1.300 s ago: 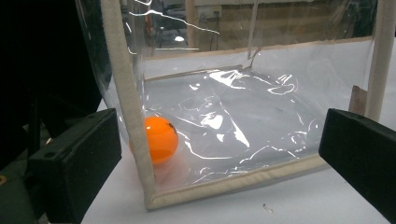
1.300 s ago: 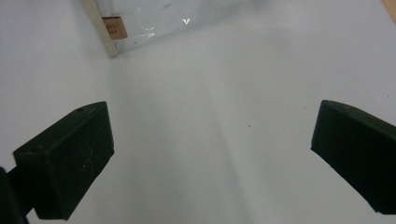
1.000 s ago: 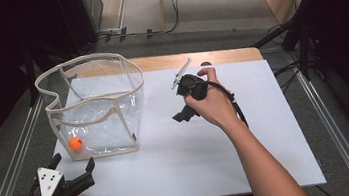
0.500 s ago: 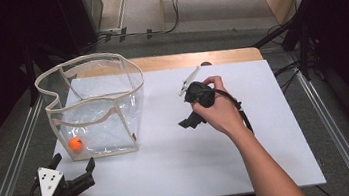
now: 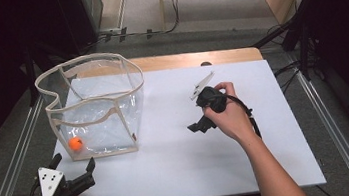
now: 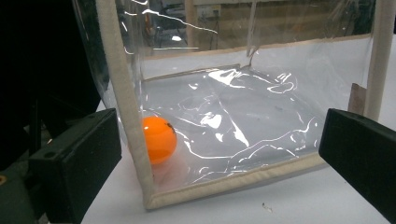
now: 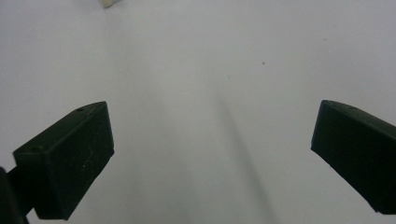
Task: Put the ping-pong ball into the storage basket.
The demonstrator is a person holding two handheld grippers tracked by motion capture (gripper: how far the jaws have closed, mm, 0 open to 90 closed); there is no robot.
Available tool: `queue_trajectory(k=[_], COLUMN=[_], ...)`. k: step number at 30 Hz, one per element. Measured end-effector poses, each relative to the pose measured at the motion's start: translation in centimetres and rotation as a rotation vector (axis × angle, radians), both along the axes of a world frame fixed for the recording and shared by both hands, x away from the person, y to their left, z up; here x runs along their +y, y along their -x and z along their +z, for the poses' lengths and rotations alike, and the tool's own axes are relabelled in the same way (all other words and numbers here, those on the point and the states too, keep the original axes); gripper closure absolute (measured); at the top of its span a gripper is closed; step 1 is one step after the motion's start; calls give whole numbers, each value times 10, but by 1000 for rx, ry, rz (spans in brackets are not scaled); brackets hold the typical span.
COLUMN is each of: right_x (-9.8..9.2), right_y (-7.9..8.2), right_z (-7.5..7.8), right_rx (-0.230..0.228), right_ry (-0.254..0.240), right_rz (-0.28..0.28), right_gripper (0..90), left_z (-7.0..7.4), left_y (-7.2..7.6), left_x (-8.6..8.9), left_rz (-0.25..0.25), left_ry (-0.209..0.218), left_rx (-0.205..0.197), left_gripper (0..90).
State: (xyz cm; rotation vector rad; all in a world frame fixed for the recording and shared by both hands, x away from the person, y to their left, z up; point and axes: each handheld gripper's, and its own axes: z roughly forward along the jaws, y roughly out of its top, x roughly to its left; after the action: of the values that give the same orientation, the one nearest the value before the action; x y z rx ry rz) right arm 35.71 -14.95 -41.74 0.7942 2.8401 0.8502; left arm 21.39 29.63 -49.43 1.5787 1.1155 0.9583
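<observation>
Since a second ago the right tongs (image 5: 200, 124) have drawn nearer and slightly lower over the white tabletop (image 5: 181, 167), away from its far edge; the left tongs (image 5: 76, 176) have not moved. An orange ball (image 5: 75, 143) lies inside the clear plastic bag (image 5: 94, 108), in its near-left bottom corner, with the bag's cream-edged wall between it and the left tongs just near of it. Both tongs are released, jaws wide apart and holding nothing. The right hand (image 5: 225, 114) tilts its tongs leftward and down toward bare tabletop.
</observation>
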Motion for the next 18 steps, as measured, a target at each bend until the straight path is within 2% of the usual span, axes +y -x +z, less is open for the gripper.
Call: queue_trajectory(k=[10, 18], right_x=[-12, -26], right_y=[9, 17], right_z=[-11, -22], right_rx=[1, 5], right_ry=[-20, -46], right_rz=[-16, -50], right_gripper=[0, 0], left_z=[0, 0], left_y=[0, 0], left_x=[0, 0], left_rz=[-3, -4], left_ry=[0, -2], left_rx=[-3, -3], left_gripper=[0, 0])
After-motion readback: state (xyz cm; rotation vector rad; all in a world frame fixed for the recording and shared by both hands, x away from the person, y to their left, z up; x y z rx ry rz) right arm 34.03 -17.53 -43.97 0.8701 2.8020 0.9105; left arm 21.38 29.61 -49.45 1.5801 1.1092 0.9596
